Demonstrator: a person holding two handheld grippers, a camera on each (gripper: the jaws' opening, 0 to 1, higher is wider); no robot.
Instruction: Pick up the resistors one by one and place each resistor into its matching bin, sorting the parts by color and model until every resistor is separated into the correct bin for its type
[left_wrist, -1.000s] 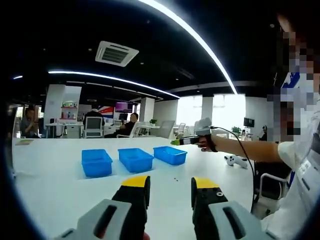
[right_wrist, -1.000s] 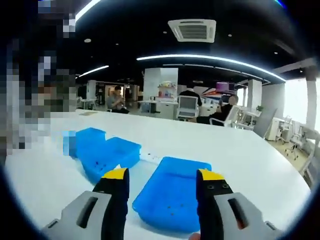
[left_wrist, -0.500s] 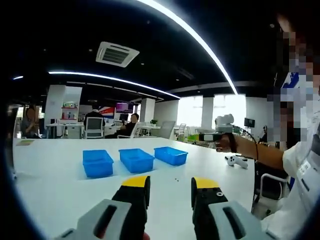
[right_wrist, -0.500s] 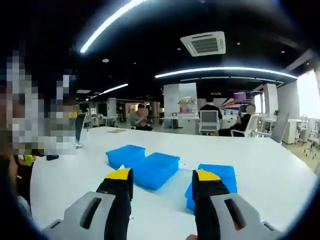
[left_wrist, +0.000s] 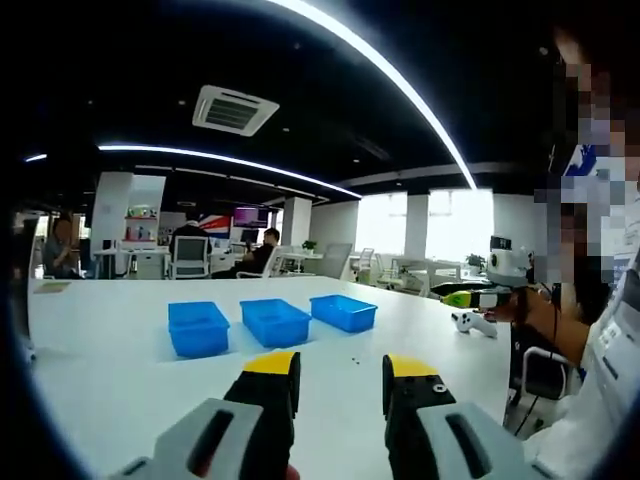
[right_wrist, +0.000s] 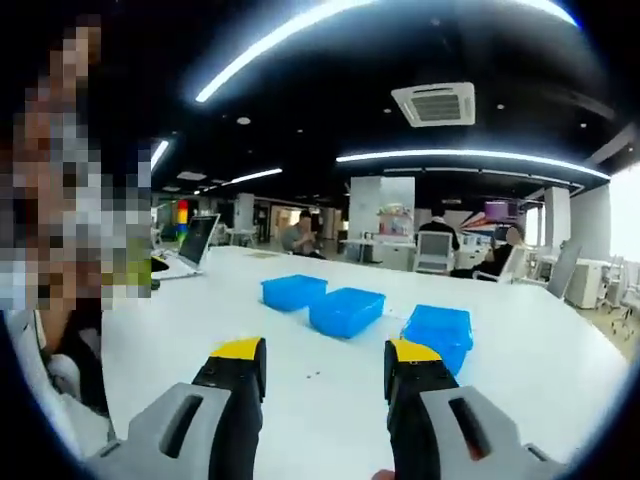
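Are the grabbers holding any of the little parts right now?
No. The left gripper and the right gripper both have open jaws with nothing between them, only the white table.

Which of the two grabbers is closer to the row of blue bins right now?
Hard to call: the left gripper and the right gripper both hang back from the blue bins, each open, neither touching them.

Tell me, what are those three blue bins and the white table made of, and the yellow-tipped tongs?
The blue bins look like moulded plastic: uniform saturated colour, thin walls, rounded rims. The table seems a smooth white laminate or painted board with a soft sheen; its core is hidden. The left tongs and right tongs appear to be black and grey plastic with yellow tips, possibly rubbery.
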